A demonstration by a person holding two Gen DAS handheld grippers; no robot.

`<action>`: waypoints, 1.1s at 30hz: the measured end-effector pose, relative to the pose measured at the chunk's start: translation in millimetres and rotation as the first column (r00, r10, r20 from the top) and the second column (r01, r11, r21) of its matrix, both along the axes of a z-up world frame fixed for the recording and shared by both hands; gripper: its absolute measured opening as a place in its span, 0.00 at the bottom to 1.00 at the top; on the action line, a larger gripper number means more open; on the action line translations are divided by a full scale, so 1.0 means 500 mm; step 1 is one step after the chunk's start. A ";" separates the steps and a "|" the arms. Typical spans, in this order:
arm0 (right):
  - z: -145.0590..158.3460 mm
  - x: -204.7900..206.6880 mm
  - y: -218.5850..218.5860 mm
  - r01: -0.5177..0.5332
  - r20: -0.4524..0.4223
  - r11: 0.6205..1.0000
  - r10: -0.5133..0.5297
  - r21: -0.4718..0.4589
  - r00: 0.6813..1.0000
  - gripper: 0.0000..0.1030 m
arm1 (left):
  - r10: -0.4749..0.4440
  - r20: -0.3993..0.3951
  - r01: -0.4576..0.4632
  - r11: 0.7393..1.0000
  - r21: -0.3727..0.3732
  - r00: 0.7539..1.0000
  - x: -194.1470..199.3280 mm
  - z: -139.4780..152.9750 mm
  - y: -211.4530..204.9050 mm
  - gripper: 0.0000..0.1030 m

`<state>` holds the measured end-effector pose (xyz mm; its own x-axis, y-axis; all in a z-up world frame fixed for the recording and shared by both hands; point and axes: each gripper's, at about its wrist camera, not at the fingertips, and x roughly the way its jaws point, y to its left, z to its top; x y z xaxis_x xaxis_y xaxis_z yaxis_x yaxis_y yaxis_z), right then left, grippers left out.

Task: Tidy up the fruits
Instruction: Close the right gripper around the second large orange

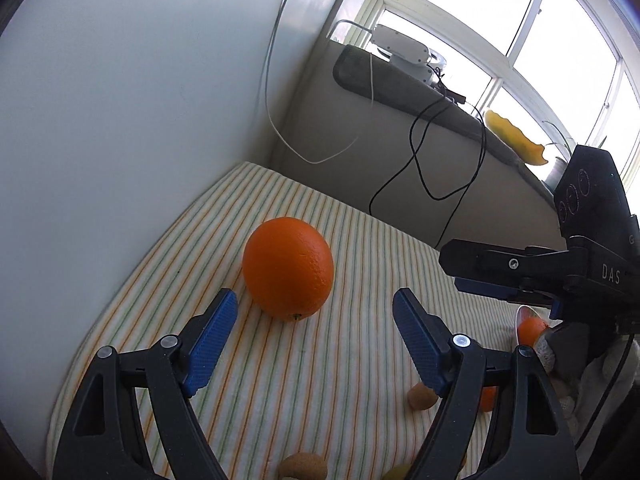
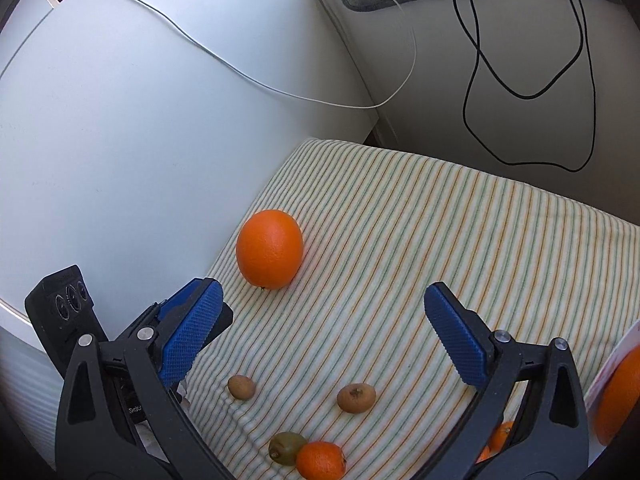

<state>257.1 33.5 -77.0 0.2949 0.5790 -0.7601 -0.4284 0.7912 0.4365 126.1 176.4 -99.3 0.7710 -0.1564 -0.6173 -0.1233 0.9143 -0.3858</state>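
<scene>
Both tools gaped empty: the left tool (image 1: 314, 312) flanked the big orange (image 1: 288, 268) resting on the striped cloth (image 1: 360, 240) near the wall. Being round, it could probably roll away if a fingertip nudged it off-centre.

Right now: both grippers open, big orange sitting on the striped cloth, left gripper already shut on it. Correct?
Not quite. The left gripper is open, not shut on the big orange; the fruit sits free on the striped cloth, just ahead of the blue pads, as the left wrist view shows. The right gripper is open too, and the orange does rest on the cloth.
</scene>
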 end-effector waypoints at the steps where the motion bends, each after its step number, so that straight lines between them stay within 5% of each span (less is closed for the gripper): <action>1: -0.005 0.007 0.009 -0.004 -0.010 1.000 0.004 0.002 1.000 1.00 | -0.003 -0.002 0.003 1.000 -0.005 1.000 0.005 -0.003 0.003 0.78; 15: -0.083 0.079 0.123 -0.066 -0.129 0.997 0.069 0.026 0.989 0.90 | -0.007 -0.039 0.004 0.996 -0.084 0.999 0.047 -0.041 0.044 0.78; 33: -0.113 0.093 0.183 -0.112 -0.169 0.993 0.116 0.037 0.979 0.78 | -0.027 -0.063 0.020 0.993 -0.116 0.998 0.068 -0.053 0.055 0.74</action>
